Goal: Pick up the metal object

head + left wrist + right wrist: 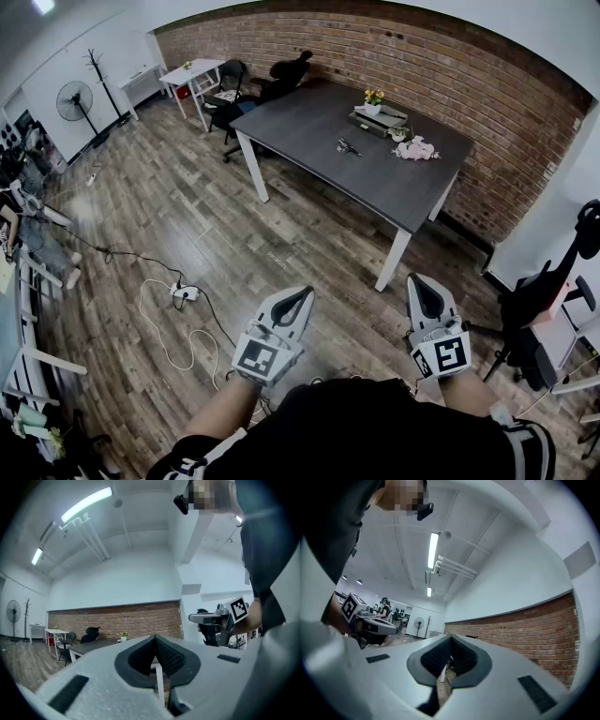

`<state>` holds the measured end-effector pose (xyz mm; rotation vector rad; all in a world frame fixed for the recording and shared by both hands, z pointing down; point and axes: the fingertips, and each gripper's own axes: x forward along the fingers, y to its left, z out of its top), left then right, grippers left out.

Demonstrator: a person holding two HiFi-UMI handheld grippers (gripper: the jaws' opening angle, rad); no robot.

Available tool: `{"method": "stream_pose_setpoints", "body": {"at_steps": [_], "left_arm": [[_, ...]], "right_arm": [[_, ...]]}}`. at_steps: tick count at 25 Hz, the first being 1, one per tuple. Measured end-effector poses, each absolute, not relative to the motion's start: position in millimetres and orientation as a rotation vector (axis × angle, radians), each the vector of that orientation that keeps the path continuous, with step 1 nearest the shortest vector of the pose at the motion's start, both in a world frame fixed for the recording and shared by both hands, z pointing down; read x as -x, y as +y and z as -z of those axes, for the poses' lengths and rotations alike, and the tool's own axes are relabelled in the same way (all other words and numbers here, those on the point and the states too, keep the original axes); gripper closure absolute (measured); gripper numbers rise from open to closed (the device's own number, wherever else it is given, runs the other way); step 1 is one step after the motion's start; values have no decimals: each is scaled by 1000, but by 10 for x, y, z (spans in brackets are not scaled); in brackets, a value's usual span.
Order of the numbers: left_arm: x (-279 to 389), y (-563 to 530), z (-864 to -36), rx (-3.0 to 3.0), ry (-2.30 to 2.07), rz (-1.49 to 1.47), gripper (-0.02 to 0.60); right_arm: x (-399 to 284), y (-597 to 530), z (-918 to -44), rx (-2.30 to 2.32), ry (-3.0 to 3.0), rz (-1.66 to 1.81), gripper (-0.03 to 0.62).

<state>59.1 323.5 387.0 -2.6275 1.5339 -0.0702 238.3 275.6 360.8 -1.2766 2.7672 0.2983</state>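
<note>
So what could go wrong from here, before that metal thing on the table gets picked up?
1. The metal object looks small on the dark table; pink flowers lie near it, so a clumsy reach might knock them.
2. The left gripper and right gripper are both shut; unless opened in time, they would probably shove the object.
3. A power strip and white cable lie on the floor, a possible trip on the walk over.
</note>
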Motion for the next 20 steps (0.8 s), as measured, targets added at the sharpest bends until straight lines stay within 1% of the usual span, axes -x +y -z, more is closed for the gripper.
{"method": "stream_pose_setpoints", "body": {"at_steps": [12,20], "left_arm": [[-508,3220,-3895,2658,1472,94,572],[-212,3220,-3851,2664,1530,58,572]], "right_arm": [[-2234,2756,-3634,1280,2787,-314,599],[-2016,2735,-3636,1293,2778,-291,599]]}}
